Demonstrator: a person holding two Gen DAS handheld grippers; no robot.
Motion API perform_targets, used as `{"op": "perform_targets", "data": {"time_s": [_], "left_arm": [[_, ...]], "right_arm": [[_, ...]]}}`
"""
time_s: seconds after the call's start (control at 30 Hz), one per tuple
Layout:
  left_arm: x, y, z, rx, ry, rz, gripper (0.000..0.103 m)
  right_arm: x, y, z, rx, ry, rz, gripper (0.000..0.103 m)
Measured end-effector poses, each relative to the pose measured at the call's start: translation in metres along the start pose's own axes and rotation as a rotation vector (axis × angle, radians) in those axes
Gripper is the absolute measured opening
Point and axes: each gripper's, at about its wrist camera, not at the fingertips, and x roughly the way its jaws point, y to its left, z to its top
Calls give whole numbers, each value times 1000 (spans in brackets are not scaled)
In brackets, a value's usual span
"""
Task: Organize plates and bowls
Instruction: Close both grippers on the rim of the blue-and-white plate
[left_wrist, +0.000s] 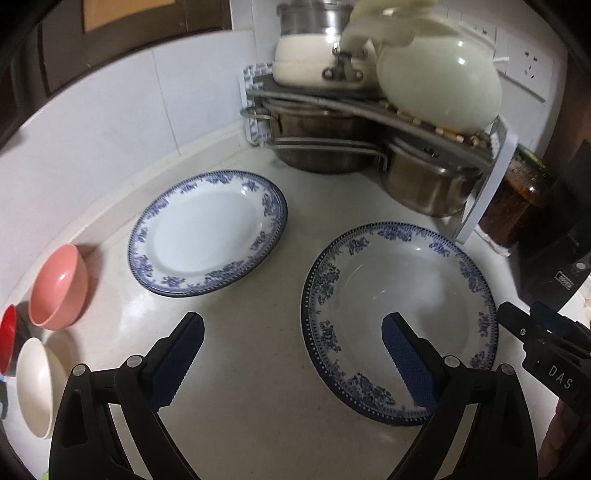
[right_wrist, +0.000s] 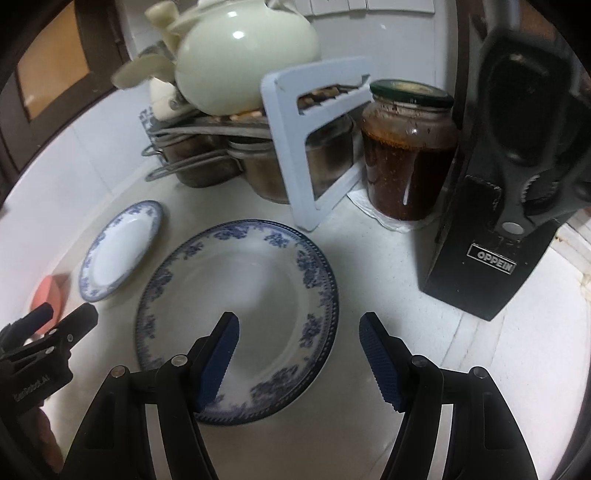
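Two blue-patterned white plates lie flat on the white counter: a smaller plate (left_wrist: 207, 232) (right_wrist: 120, 251) at the left and a larger plate (left_wrist: 399, 317) (right_wrist: 240, 314) at the right. A pink bowl (left_wrist: 59, 286) (right_wrist: 44, 291), a white bowl (left_wrist: 37, 384) and a red bowl (left_wrist: 7, 338) sit on their sides at the far left. My left gripper (left_wrist: 291, 350) is open and empty above the counter between the plates, its right finger over the larger plate. My right gripper (right_wrist: 299, 347) is open and empty, straddling the larger plate's right rim.
A metal corner rack (left_wrist: 332, 107) holds steel pots, a cream pot and a pale teapot (left_wrist: 439, 81) (right_wrist: 243, 51). A white rack bracket (right_wrist: 306, 147), a dark jar (right_wrist: 406, 155) and a black knife block (right_wrist: 509, 184) stand behind the larger plate.
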Motion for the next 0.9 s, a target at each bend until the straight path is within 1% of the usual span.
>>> {"op": "perform_targets", "data": {"time_s": [0.23, 0.33, 0.5, 0.57, 0.67, 0.8, 0.9], "left_arm": [[29, -3, 3, -2, 58, -17, 94], [41, -4, 3, -2, 78, -13, 92], [58, -2, 1, -11, 117, -24, 85], [64, -2, 1, -22, 137, -39, 81], [68, -2, 3, -21, 141, -43, 81], [71, -2, 6, -20, 144, -56, 77], [75, -3, 7, -23, 151, -64, 72]], "right_arm": [[28, -5, 4, 4, 38, -23, 69], [39, -8, 5, 6, 57, -24, 68], [53, -8, 7, -7, 67, -38, 68], [57, -8, 8, -17, 70, -46, 68], [62, -9, 9, -23, 80, -49, 68], [70, -11, 10, -18, 100, -48, 67], [73, -13, 11, -12, 105, -53, 61]]}}
